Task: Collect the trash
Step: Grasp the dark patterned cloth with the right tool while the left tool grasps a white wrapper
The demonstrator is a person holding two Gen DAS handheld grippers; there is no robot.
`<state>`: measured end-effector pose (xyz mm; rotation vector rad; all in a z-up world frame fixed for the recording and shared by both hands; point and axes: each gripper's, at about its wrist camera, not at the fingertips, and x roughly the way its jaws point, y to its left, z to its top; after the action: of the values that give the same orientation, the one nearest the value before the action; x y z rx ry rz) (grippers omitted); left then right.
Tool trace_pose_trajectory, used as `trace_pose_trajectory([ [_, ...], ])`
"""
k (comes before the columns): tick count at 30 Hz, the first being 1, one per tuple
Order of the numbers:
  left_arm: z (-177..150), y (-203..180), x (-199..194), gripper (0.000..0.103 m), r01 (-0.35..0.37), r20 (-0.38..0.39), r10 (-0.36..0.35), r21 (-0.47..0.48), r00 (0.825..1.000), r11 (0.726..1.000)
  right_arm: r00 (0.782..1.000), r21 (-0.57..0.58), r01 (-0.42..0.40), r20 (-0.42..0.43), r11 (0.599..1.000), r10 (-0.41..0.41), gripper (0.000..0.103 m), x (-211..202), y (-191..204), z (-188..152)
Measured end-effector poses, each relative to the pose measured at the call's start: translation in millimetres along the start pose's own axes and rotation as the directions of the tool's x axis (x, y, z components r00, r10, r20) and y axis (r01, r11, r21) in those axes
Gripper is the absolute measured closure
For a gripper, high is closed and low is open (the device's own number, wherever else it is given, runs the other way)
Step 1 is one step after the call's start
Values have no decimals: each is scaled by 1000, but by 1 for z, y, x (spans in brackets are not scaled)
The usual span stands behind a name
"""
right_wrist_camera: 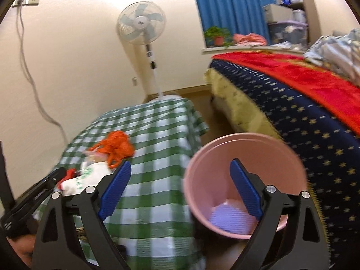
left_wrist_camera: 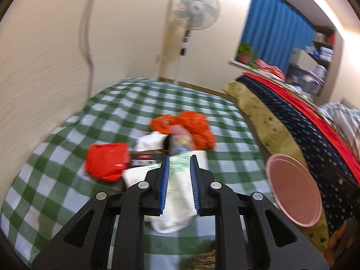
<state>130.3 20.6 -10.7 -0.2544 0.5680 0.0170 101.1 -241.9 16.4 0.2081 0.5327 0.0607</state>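
Note:
My left gripper [left_wrist_camera: 178,164] is shut on a white wrapper with green print [left_wrist_camera: 177,193], held just above the green checked table [left_wrist_camera: 67,157]. Behind it lie a red bag [left_wrist_camera: 105,165], a crumpled orange bag [left_wrist_camera: 193,126], a black packet [left_wrist_camera: 144,160] and a small bottle [left_wrist_camera: 180,141]. The pink bin [right_wrist_camera: 245,180] stands on the floor to the right of the table, with purple trash [right_wrist_camera: 227,216] in it. My right gripper [right_wrist_camera: 180,168] is open and empty, between the table edge and the bin. The left gripper with the wrapper [right_wrist_camera: 87,175] also shows in the right wrist view.
A bed with a navy star cover and red blanket [right_wrist_camera: 303,94] stands close behind the bin. A pedestal fan [right_wrist_camera: 141,27] stands by the far wall. A cable [right_wrist_camera: 33,85] hangs down the wall. The bin rim [left_wrist_camera: 292,189] shows in the left wrist view.

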Motion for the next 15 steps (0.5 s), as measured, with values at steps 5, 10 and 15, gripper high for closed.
trace_pose_trajectory([
  [5, 0, 18, 5, 84, -26, -12, 26, -47, 1000, 999, 992, -22, -114, -59, 993, 113, 17, 12, 22, -11],
  [10, 2, 28, 3, 84, -48, -9, 47, -76, 999, 996, 969, -84, -220, -138, 972, 207, 19, 16, 48, -28],
  [15, 3, 35, -9, 84, -55, 5, 55, -94, 998, 994, 934, -152, -311, -231, 938, 272, 20, 18, 70, -49],
])
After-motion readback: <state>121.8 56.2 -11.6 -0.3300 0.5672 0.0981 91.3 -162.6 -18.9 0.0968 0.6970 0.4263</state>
